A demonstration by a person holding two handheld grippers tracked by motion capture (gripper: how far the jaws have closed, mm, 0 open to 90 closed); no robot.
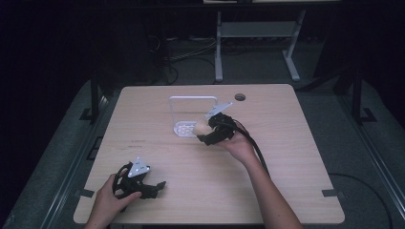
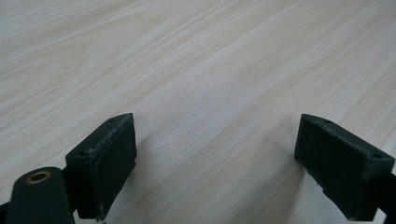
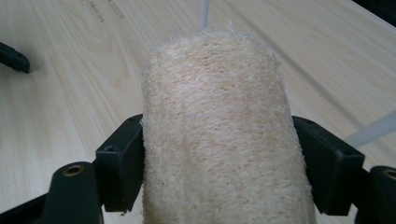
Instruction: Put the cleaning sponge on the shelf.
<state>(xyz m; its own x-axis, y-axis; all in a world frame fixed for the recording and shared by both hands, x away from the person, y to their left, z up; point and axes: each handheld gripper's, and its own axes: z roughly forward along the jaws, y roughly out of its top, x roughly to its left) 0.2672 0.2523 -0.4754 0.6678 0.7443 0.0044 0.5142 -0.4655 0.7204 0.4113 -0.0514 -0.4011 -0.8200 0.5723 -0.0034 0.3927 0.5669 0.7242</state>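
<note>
Pale beige, coarse-fibred loofah sponge roll [image 3: 219,135], rounded cylinder; clamped between my right tongs' black pads, long axis pointing away; raised off wooden table, just beside white wire rack [image 1: 193,112].

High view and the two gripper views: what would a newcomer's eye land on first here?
First, the pale fibrous loofah clamped between the jaws of the right gripper, near the table's middle beside a white wire rack. Next, the left gripper at the near left, resting on the wooden table with its jaws wide apart and nothing between them.
</note>
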